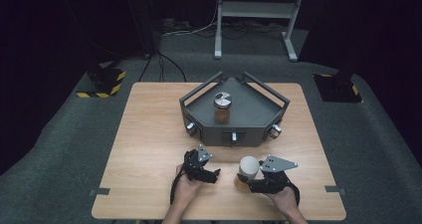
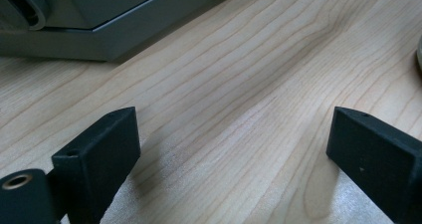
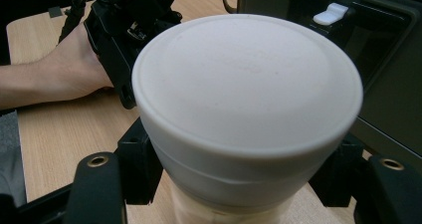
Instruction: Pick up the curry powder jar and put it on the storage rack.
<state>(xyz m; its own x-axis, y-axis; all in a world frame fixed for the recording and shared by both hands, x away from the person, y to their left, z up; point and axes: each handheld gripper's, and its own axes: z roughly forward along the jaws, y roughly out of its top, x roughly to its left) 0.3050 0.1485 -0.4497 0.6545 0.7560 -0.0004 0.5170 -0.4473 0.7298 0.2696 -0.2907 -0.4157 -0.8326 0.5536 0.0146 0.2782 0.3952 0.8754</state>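
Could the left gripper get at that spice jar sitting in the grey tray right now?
Probably yes. The left gripper is open and holds nothing, the spice jar stands alone in the tray, and bare table lies between. It would have to go over the tray's raised rail.

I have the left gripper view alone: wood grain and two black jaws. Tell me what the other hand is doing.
Observer: The right gripper is shut on a jar with a white lid, its jaws pressing the jar's sides below the lid.
Operator: Say where that jar stands.
Observer: On the wooden table, at the near edge, in front of the grey tray.
Operator: Report what the tray holds.
Observer: One spice jar with a silver lid, upright, brown contents inside.
Operator: Now place my gripper.
Observer: The left gripper is just left of the white-lidded jar, jaws open, nothing between them.
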